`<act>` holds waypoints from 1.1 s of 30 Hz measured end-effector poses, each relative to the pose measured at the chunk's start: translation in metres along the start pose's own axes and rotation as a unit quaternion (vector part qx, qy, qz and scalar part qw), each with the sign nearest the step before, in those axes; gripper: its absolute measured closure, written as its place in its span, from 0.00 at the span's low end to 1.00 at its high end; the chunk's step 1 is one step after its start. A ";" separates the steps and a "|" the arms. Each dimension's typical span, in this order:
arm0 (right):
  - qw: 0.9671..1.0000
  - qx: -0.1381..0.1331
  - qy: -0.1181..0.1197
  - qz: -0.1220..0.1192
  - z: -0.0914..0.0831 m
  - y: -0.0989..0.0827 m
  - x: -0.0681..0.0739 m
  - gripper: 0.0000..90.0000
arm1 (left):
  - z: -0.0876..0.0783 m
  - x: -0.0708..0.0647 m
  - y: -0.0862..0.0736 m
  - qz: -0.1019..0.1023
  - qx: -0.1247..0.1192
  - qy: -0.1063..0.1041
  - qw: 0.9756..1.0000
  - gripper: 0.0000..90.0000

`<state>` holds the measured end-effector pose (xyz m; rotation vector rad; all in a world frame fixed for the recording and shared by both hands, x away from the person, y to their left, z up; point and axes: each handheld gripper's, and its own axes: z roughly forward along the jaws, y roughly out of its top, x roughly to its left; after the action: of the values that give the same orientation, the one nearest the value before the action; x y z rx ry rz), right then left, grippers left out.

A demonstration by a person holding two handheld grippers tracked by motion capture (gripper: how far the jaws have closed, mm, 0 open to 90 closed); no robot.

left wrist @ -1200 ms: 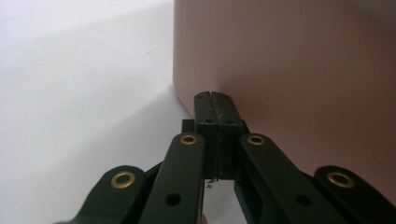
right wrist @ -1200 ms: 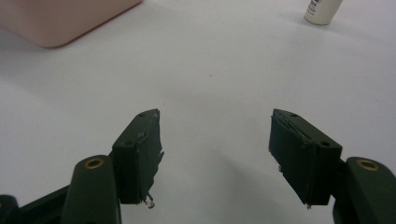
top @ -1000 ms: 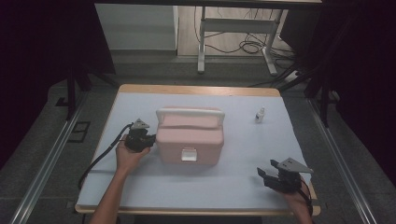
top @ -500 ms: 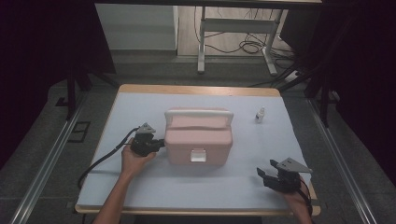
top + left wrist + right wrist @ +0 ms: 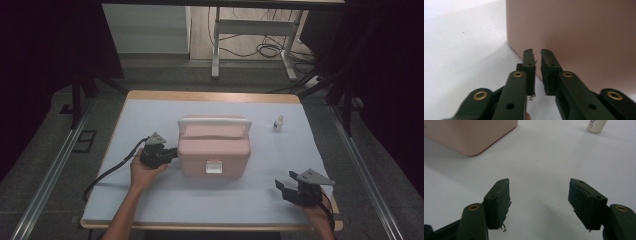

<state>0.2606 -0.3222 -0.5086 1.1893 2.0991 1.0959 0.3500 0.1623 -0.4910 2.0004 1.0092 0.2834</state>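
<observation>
Pink box [image 5: 214, 150]: a rounded rectangular plastic case, standing upright near the middle of the table, lid closed. A pale handle [image 5: 215, 121] lies folded across the far edge of its top; a small pale latch [image 5: 214, 166] sits at the centre of its near face.

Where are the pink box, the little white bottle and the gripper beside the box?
pink box [image 5: 214, 152], high view, on its lid.
little white bottle [image 5: 278, 123], high view, on its body.
left gripper [image 5: 537, 53], left gripper view, midway between its fingertips.
</observation>
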 end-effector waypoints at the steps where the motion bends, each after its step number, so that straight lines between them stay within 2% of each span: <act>1: 1.000 -0.001 0.001 0.003 0.000 0.000 0.000 0.37 | -0.002 0.000 -0.001 0.006 -0.001 0.002 1.000 0.88; 3: 1.000 -0.004 0.004 0.006 -0.001 0.000 -0.001 0.37 | -0.006 -0.003 -0.003 0.017 -0.006 0.012 1.000 0.84; 6: 1.000 -0.011 0.006 0.006 -0.001 0.000 -0.001 0.36 | -0.013 -0.006 -0.006 0.021 -0.014 0.023 0.999 0.73; 7: 1.000 -0.012 0.006 0.007 -0.001 0.000 -0.001 0.36 | -0.016 -0.010 -0.009 0.027 -0.009 0.023 0.999 0.66; 9: 1.000 -0.011 0.007 0.010 -0.001 0.000 -0.001 0.37 | -0.017 -0.011 -0.010 0.031 -0.005 0.027 0.999 0.64; 11: 1.000 -0.010 0.007 0.028 -0.001 0.000 -0.002 0.39 | -0.018 -0.014 -0.014 0.036 0.011 0.026 0.999 0.54; 14: 0.999 -0.014 0.012 0.038 -0.002 0.001 -0.003 0.40 | -0.021 -0.019 -0.021 0.045 0.025 0.024 0.998 0.52; 15: 0.999 -0.013 0.012 0.041 -0.003 0.002 -0.003 0.40 | -0.023 -0.020 -0.023 0.043 0.025 0.016 0.999 0.50; 17: 1.000 -0.008 0.003 0.025 -0.004 0.002 -0.003 0.40 | -0.026 -0.019 -0.029 0.023 0.013 0.003 1.000 0.47; 18: 1.000 -0.008 0.003 0.025 -0.004 0.002 -0.003 0.40 | -0.029 -0.017 -0.033 0.022 0.010 0.005 1.000 0.47; 19: 1.000 0.004 -0.004 0.015 -0.004 0.002 -0.002 0.41 | -0.033 -0.015 -0.039 0.013 0.001 0.007 1.000 0.44; 22: 1.000 0.011 -0.003 0.017 -0.003 0.003 -0.002 0.41 | -0.036 -0.013 -0.042 0.010 0.005 0.008 1.000 0.42; 23: 1.000 0.013 -0.004 0.019 -0.003 0.003 -0.001 0.41 | -0.039 -0.013 -0.044 0.011 0.004 0.015 1.000 0.41; 25: 1.000 0.021 -0.002 0.018 -0.002 0.005 0.000 0.40 | -0.043 -0.011 -0.047 0.000 -0.007 0.009 1.000 0.41; 27: 0.999 0.032 -0.004 0.016 -0.002 0.007 0.002 0.39 | -0.044 -0.009 -0.049 -0.004 -0.009 0.014 1.000 0.41; 30: 0.999 0.037 -0.008 0.022 -0.002 0.008 0.002 0.40 | -0.046 -0.008 -0.051 0.000 -0.009 0.025 1.000 0.42; 33: 0.998 0.046 -0.005 0.034 -0.002 0.011 0.001 0.40 | -0.045 -0.008 -0.051 0.003 -0.003 0.021 1.000 0.42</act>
<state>0.2643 -0.3186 -0.4985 1.3152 2.1364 1.0306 0.2930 0.1992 -0.5021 1.9992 1.0276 0.3335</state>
